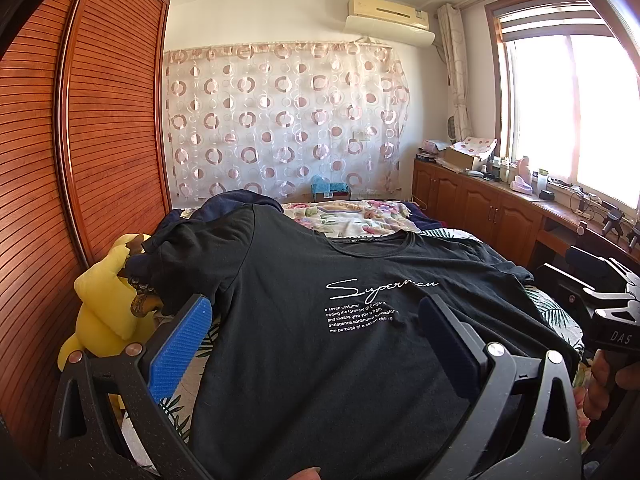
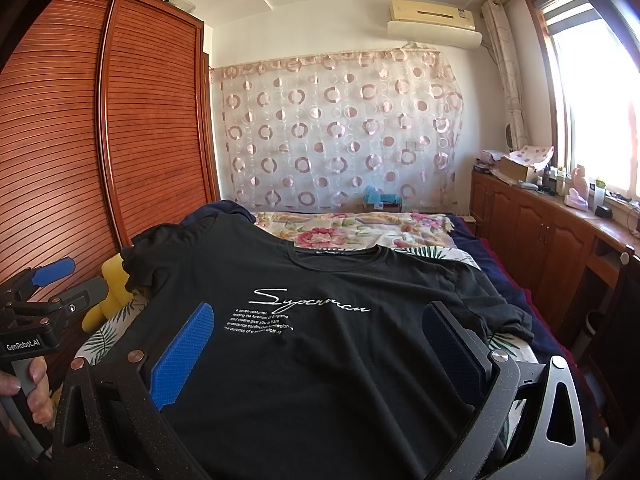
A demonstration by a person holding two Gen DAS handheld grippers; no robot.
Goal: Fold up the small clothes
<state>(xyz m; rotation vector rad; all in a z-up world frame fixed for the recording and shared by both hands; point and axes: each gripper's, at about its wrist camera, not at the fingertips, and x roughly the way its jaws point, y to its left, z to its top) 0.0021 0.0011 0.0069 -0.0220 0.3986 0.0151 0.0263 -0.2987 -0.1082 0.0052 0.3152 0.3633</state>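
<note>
Two claws, both spread wide and holding nothing. You had the left claw [image 1: 320, 328] hovering over the near half of the tee [image 1: 304, 320], blue pad [image 1: 180, 348] by its left edge and the dark pad well over the chest print. The right claw [image 2: 320, 344] sat the same way in its own view, jaws straddling the tee [image 2: 320, 340] without visibly pinching cloth; whether the pads touched fabric, I couldn't tell.

The tee lay face up on the bed [image 1: 560, 308], collar [image 1: 372, 246] at the far end and hem towards you. The right sleeve [image 2: 504, 316] was spread flat. The left sleeve [image 1: 176, 248] was bunched and draped over the yellow plush [image 1: 104, 300] at the bed's edge.

My read: you laid it flat, print up and square to you, so both claws could work the near side symmetrically. No fold was visible yet, so this looked like the start. The wide jaws suited picking a grab point, likely hem corners or side seams.

Risk: that rumpled left sleeve hung off the plush, and it would probably fold in crooked unless you pulled it flat first. The cloth looked thin and limp, so expect sag between grip points.
</note>
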